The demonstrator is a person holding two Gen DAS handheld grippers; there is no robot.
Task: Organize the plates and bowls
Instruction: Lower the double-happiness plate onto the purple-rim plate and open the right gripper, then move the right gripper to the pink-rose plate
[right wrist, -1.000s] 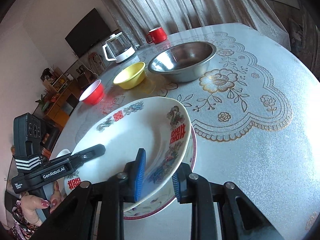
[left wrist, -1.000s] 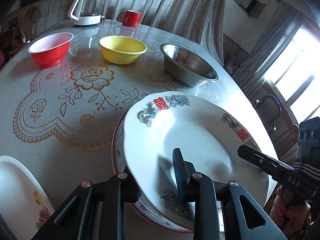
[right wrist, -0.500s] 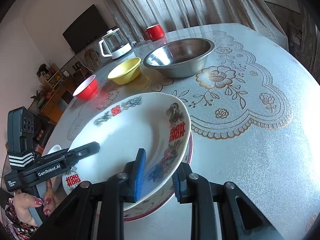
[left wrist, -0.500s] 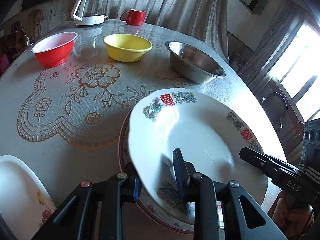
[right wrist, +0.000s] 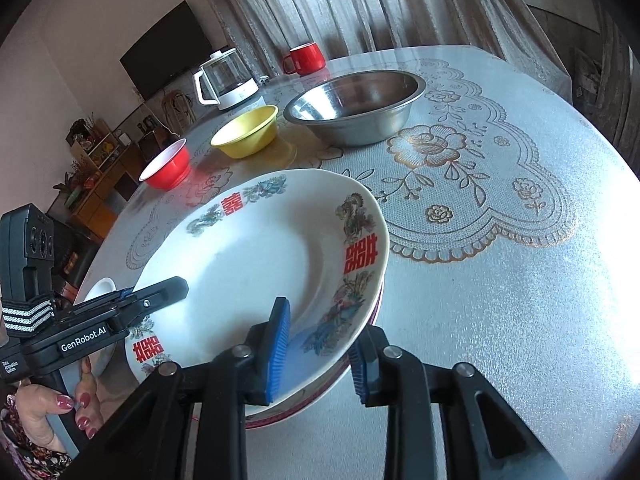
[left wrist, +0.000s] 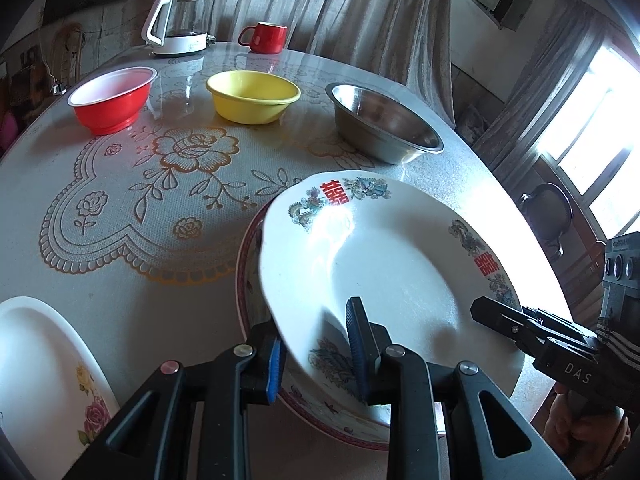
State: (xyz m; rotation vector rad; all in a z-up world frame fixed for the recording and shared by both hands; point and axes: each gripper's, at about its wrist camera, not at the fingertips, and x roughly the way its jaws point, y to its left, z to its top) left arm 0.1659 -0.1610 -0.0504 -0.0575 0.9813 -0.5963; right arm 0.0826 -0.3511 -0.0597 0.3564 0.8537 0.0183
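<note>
Both grippers' fingers [left wrist: 362,344] straddle the white plate [left wrist: 396,264]; right gripper [right wrist: 320,350] just loosening, so the left gripper [left wrist: 316,350] should release level onto the red-rimmed plate [left wrist: 248,264].

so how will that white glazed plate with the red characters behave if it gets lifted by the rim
The white glazed plate with red characters looks rigid ceramic, so it should not flex. Its glossy glaze glares, so it may slip in the pads. Wide and shallow, it will probably tilt if gripped on one side, and it would likely chip against the red-rimmed plate beneath.
</note>
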